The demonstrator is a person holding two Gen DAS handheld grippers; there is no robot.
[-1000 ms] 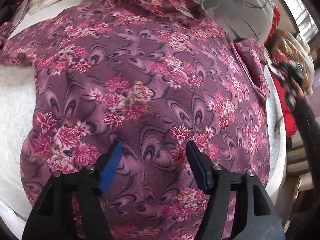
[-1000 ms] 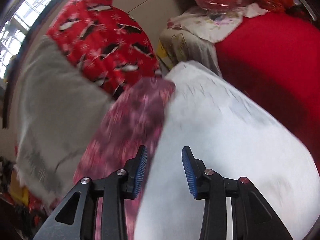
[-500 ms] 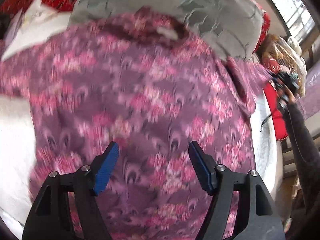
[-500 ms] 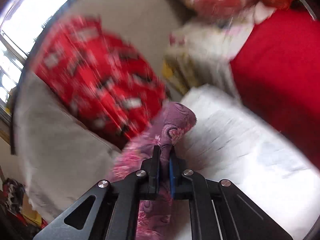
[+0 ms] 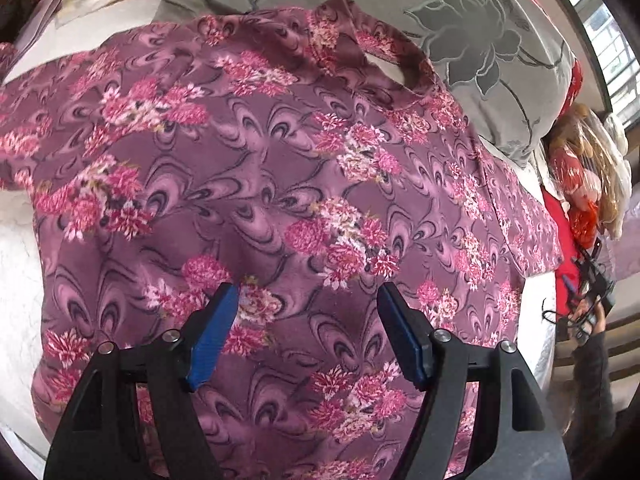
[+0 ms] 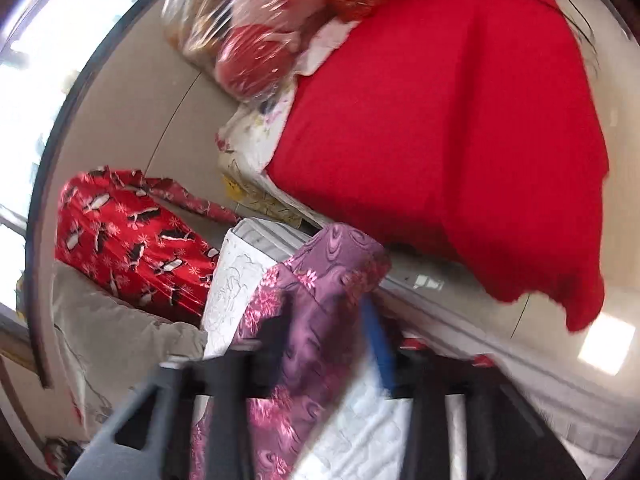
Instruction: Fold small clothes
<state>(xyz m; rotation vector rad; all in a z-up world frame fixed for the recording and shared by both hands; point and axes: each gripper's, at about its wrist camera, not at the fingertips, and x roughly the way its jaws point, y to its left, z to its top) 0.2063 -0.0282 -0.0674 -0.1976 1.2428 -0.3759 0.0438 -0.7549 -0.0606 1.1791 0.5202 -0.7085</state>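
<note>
Surroundings first. Beyond the collar I see a grey flower-patterned cushion [image 5: 480, 40]; off the right edge, a red blanket [image 6: 440, 128] with plastic-wrapped bundles [image 6: 256, 40] heaped on it, and a red penguin-print cloth [image 6: 128, 248] against the wall. Nothing lies on top of the purple floral shirt [image 5: 280, 184], which is spread flat on the white quilted bed [image 5: 16, 280], collar far from me. My left gripper [image 5: 308, 336] hangs spread wide over the shirt's lower middle, gripping nothing. My right gripper [image 6: 320, 344] is blurred; a sleeve fold lies between its fingers, blue pad [image 6: 378, 344] visible beside it. I cannot tell whether it pinches.
</note>
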